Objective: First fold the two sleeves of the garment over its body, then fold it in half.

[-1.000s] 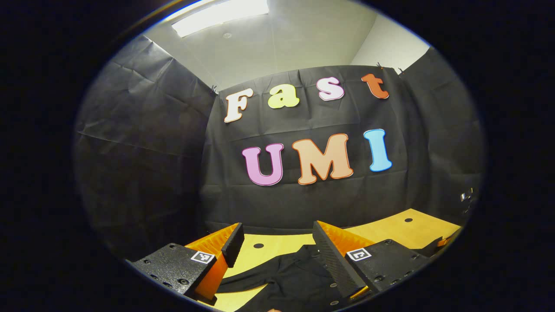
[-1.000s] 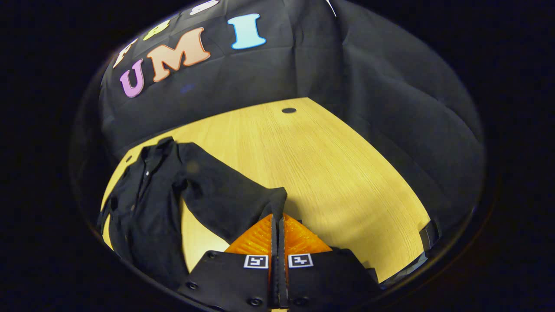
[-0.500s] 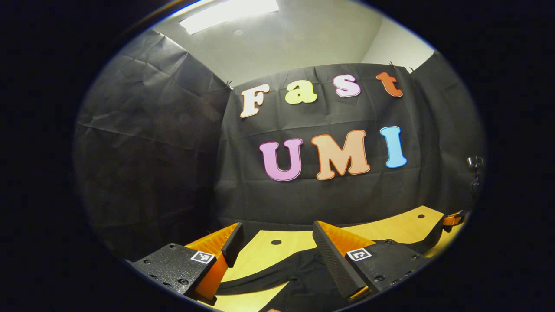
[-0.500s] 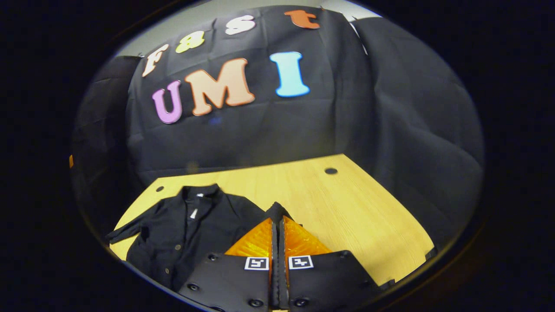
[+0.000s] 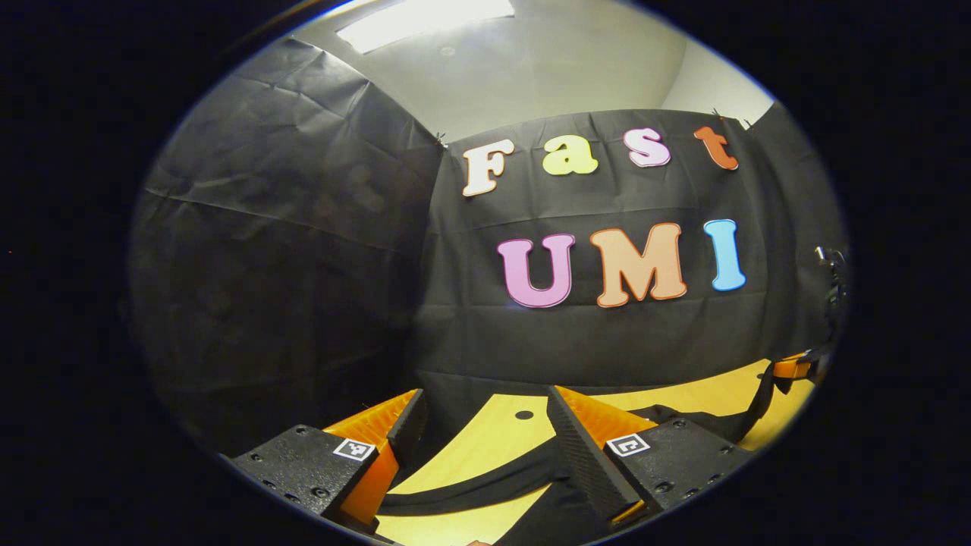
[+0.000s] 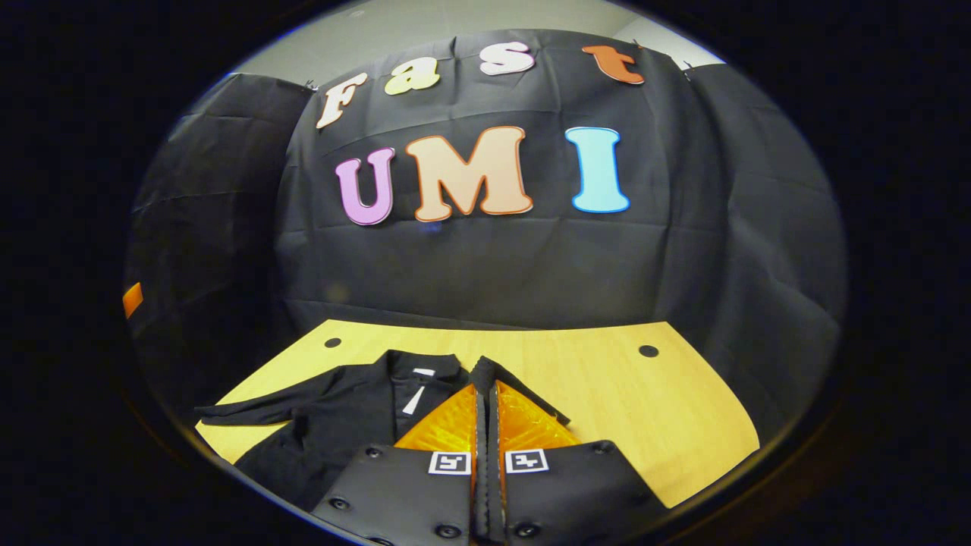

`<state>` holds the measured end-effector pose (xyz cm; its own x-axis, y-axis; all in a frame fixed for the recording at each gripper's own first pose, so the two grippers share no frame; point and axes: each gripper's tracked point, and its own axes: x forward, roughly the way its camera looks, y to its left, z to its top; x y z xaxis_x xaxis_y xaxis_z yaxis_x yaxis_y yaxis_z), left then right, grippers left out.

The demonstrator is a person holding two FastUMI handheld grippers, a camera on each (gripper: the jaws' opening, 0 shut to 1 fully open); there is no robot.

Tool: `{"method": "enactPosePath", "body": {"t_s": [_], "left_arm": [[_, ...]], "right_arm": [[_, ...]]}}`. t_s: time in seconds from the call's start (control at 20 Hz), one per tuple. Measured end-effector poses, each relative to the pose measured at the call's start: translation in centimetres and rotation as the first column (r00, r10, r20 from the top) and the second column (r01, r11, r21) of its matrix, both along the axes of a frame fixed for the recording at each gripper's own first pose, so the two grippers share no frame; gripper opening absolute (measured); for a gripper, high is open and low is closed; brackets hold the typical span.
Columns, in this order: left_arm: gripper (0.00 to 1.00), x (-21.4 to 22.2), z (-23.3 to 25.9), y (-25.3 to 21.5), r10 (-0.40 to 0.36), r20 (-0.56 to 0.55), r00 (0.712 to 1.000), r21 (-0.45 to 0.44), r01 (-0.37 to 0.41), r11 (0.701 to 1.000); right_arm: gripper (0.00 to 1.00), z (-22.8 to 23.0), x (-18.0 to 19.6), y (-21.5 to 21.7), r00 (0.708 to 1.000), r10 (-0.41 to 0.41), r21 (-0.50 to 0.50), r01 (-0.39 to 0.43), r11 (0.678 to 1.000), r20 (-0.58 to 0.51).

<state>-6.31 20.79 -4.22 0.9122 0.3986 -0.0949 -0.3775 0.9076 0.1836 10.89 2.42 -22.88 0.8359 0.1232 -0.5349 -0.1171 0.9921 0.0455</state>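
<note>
Left gripper view
Left hand-held gripper [image 5: 485,425]: fingers spread wide with nothing between them, held above the counter's near edge; my guess is it is kept free until its own sleeve's turn comes.
Garment [image 5: 523,504]: black, lying low on the counter [image 5: 493,447] under and beyond the open fingers.
Left sleeve [image 5: 463,493]: a dark band stretched sideways over the wood, lying out away from the body and not folded in.
Far right edge: another hand-held gripper [image 5: 793,369] at the rim with dark cloth hanging from it, which fits a sleeve end being carried across.

Right gripper view
Right hand-held gripper [image 6: 485,406]: fingers pressed together with only a thin seam between; black cloth rises to a peak at the tips.
Right sleeve [image 6: 497,379]: pinched at that peak and raised off the wood, above the garment's collar end. I judge it is held high so it can drape over the body rather than drag.
Garment body [image 6: 341,425]: flat on the counter's left half, collar [image 6: 421,368] toward the wall, a pale tag inside it.
Other sleeve [image 6: 250,407]: trailing out to the left, flat.
Counter: bare wood to the right, with small dark holes near the back edge.
Step, as I judge it: first sleeve fold in progress.
</note>
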Motion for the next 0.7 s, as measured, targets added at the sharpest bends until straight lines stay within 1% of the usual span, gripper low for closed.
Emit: {"method": "enactPosePath", "body": {"t_s": [0.2, 0.25, 0.3, 0.35, 0.4, 0.55, 0.6, 0.65, 0.7], "left_arm": [[0.99, -1.1, -0.1, 2.5, 0.034, -0.011, 0.999, 0.008, -0.034, 0.999], [0.99, -1.4, 0.0, 3.0, 0.038, -0.011, 0.999, 0.016, -0.038, 0.999], [0.99, -1.8, 0.0, 3.6, 0.045, -0.012, 0.999, 0.024, -0.044, 0.999], [0.99, -2.0, 0.0, 4.2, 0.051, -0.014, 0.999, 0.030, -0.050, 0.998], [0.99, -2.1, -0.2, 4.7, 0.057, -0.016, 0.998, 0.031, -0.056, 0.998], [0.99, -2.5, -0.5, 6.4, 0.075, -0.025, 0.997, 0.023, -0.074, 0.997], [0.99, -2.6, -0.8, 6.8, 0.081, -0.029, 0.996, 0.021, -0.080, 0.997], [1.00, -2.6, -0.9, 7.2, 0.086, -0.034, 0.996, 0.022, -0.086, 0.996], [1.00, -2.9, -1.1, 8.0, 0.091, -0.039, 0.995, 0.023, -0.091, 0.996]], "right_arm": [[0.02, 0.0, 1.2, 4.9, 0.997, 0.072, 0.001, -0.072, 0.997, 0.005], [0.05, 0.0, 1.4, 6.1, 0.996, 0.092, -0.002, -0.092, 0.996, 0.007], [0.05, 0.0, 1.8, 7.2, 0.994, 0.106, -0.005, -0.106, 0.994, 0.009], [0.02, 0.0, 2.1, 8.5, 0.992, 0.123, -0.001, -0.123, 0.992, 0.007], [0.02, -0.3, 2.2, 9.9, 0.990, 0.139, 0.006, -0.139, 0.990, 0.003], [0.02, -0.9, 2.9, 13.4, 0.984, 0.178, 0.013, -0.178, 0.984, -0.004], [0.05, -1.1, 2.9, 14.5, 0.982, 0.187, 0.015, -0.187, 0.982, -0.008], [0.02, -1.5, 3.1, 15.4, 0.981, 0.192, 0.014, -0.192, 0.981, -0.011], [0.05, -1.8, 3.2, 16.4, 0.980, 0.197, 0.010, -0.197, 0.980, -0.015]]}}
